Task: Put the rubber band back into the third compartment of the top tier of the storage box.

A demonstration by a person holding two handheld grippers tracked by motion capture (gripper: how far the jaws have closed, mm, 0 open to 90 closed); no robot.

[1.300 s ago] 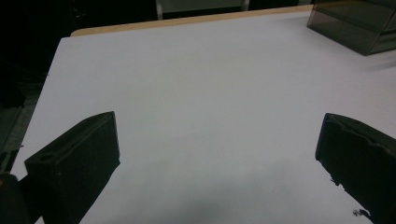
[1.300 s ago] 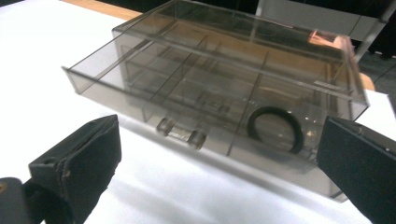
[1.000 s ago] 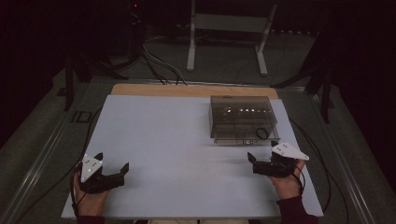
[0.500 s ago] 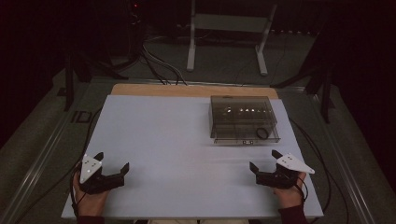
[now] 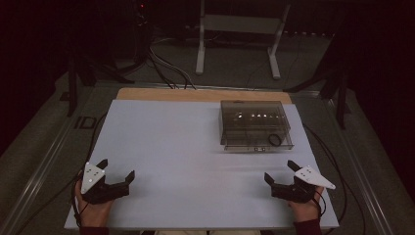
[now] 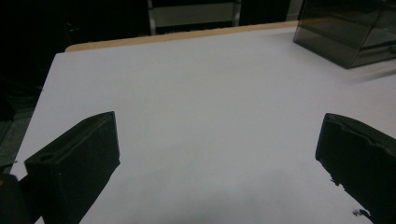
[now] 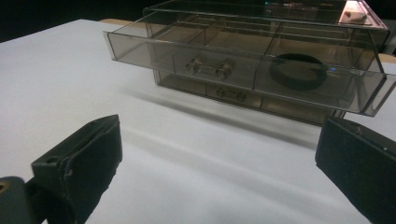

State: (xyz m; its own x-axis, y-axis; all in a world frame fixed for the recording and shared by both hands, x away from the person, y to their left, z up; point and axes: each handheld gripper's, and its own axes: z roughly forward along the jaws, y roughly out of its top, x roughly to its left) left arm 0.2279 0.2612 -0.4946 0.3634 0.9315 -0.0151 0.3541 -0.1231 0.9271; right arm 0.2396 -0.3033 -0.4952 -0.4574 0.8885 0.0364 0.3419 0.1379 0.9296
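Right gripper [image 5: 283, 175] has pulled back toward the lower right of the high view over the last second, now well clear of the smoked drawer box [image 5: 254, 125]. Jaws spread, empty. Top drawer [image 7: 243, 70] stands pulled out, black ring [image 7: 299, 71] in its right compartment (looks like placement is done). Left gripper [image 5: 116, 170] idles lower left, jaws spread too.

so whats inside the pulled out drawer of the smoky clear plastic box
A black ring lies in the right compartment of the open top drawer of the smoky clear plastic box. The other compartments look empty; the glare hides small items.
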